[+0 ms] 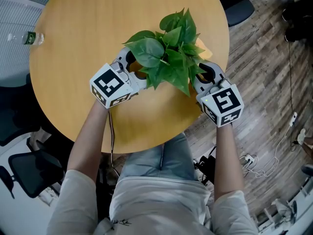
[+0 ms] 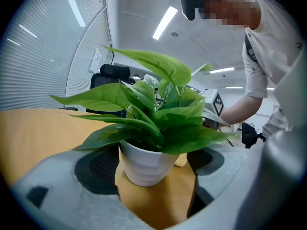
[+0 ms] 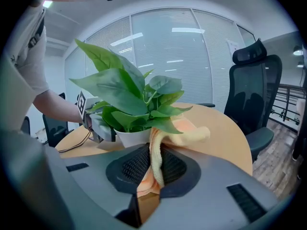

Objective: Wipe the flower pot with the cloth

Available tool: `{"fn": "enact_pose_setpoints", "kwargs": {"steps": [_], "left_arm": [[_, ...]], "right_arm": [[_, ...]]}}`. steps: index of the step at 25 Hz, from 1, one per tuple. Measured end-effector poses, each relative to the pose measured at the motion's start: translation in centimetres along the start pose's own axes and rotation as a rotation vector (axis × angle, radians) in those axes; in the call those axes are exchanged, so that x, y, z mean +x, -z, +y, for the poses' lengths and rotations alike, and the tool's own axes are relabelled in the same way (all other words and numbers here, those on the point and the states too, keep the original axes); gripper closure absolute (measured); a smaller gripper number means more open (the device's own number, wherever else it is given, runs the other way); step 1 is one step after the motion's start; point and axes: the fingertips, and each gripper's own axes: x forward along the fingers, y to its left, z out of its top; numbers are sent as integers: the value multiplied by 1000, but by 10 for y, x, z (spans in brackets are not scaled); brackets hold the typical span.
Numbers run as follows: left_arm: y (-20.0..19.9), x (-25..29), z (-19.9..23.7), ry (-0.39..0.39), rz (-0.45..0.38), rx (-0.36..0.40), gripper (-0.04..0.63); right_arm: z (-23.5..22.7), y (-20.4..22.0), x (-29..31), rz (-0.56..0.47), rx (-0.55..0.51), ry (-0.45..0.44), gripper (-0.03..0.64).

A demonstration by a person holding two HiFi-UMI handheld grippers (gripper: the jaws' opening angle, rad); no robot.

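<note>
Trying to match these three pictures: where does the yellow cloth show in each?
Head view: cloth peeks out just right of the plant, by the right gripper.
Left gripper view: small bit of cloth low, right of the pot.
Right gripper view: cloth at centre, clamped between the jaws.
Shared landmark: the leafy plant, mid-frame in all.

Upright white flower pot [image 2: 144, 164], yellow cloth [image 3: 156, 153] beside

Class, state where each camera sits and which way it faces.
Head view: on the person's head, facing down at the table, forearms, left claw, right claw.
Left gripper view: on left claw, facing the flower pot between open jaws.
Right gripper view: on right claw, facing the flower pot past its pinched cloth.
Gripper views share the flower pot.
</note>
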Motion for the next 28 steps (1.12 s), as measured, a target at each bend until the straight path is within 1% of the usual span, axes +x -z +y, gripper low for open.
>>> {"fn": "enact_pose_setpoints", "kwargs": {"steps": [6, 13, 28], "left_arm": [[0, 1, -1, -92, 7, -33, 146], [0, 1, -4, -167, 1, -61, 146], [2, 1, -4, -250, -14, -102, 146]], "right_arm": [[4, 0, 0, 1, 3, -14, 571], [9, 3, -4, 4, -1, -22, 572], [19, 8, -7, 8, 6, -34, 572]]}}
